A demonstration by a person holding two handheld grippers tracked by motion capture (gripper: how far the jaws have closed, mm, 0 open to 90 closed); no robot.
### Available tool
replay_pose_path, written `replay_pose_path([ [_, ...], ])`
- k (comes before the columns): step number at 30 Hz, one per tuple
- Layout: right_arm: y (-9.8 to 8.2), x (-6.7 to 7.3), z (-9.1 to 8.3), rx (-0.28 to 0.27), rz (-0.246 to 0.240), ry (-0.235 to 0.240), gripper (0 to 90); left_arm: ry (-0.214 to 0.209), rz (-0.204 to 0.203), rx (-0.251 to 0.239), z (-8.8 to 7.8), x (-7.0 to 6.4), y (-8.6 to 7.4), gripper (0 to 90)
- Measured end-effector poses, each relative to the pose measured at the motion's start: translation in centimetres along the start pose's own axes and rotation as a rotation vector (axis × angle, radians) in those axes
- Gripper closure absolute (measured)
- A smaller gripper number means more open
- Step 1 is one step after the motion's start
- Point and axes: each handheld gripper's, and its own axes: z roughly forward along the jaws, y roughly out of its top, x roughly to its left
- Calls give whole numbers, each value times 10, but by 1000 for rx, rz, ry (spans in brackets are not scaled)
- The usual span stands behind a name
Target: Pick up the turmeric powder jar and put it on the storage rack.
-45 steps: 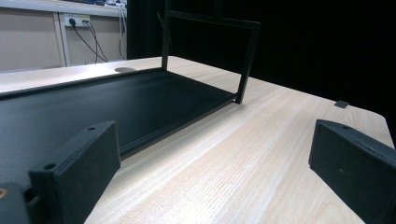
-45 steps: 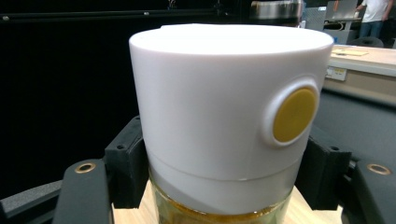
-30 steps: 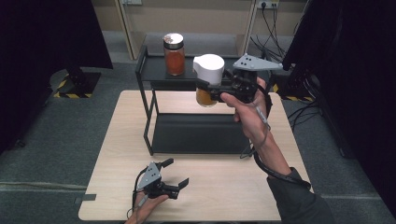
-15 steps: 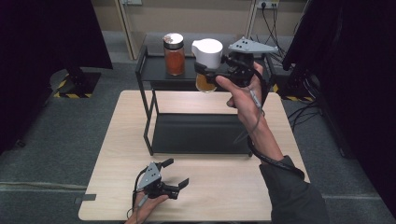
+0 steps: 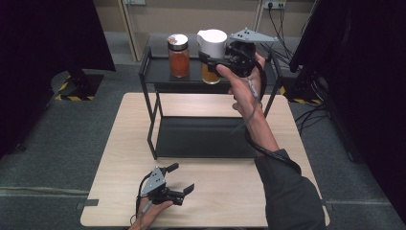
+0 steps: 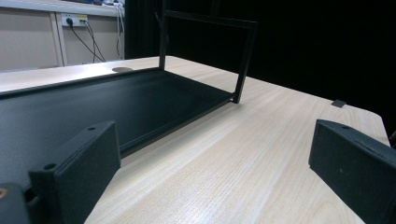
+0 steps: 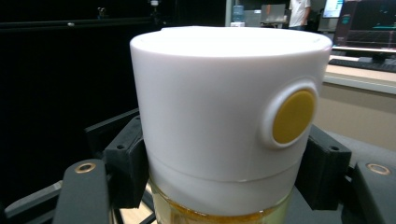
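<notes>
On the left, the left gripper [image 5: 178, 182] rests low on the near edge of the table [image 5: 124, 158], unmoved from a second ago; in the left gripper view its jaws stand wide apart with nothing but bare wood between them. Just beyond it stands the black shelf rack [image 5: 149, 120], and on its top shelf, toward the left, the red-brown jar [image 5: 179, 56] with its pale lid stays put. To its right, the white-capped jar [image 5: 211, 55] has been carried up and farther back over the last second, from in front of the rack to a place over the top shelf, beside the red-brown jar; that suggests the placing is nearly at hand, with lowering and release to come. The right gripper [image 5: 210, 58] pinches this jar: in the right gripper view its pads [image 7: 127, 165] press either side of it, at the base of the white cap [image 7: 224, 107].
</notes>
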Motion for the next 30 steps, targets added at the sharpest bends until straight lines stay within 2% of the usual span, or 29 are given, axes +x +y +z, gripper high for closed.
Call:
replay_pose_path([
  [17, 4, 3, 25, 0, -7, -94, 309, -8, 0, 0, 1, -1, 0, 17],
  [30, 0, 1, 37, 6, 2, -122, 309, -13, 1, 0, 1, -2, -1, 17],
])
